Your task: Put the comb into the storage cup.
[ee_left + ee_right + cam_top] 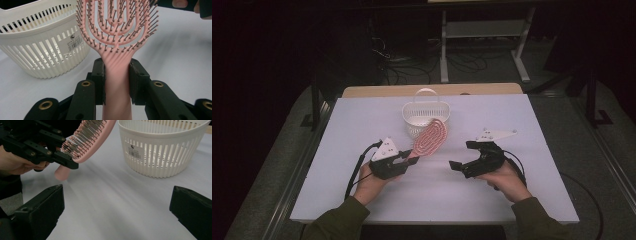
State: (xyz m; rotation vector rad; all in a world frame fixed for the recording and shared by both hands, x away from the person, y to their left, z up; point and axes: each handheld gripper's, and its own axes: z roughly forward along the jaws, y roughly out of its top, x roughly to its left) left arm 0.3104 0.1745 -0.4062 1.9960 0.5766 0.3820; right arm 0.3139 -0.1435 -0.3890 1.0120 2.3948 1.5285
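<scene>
The left gripper (404, 161) was clamped on the handle of the pink hairbrush (430, 138), jaws pressed flat against both sides just below the head, bristles facing the camera in the left gripper view. The brush was held off the table (362, 120), its head slanting up toward the white slatted basket (426, 114) and overlapping the near rim in the high view; this grip appeared to favour dropping it in head first. The right gripper (460, 160) stood with jaws wide apart and empty, near the brush. Open tabletop lay on all sides of the basket, well clear of the edges.
</scene>
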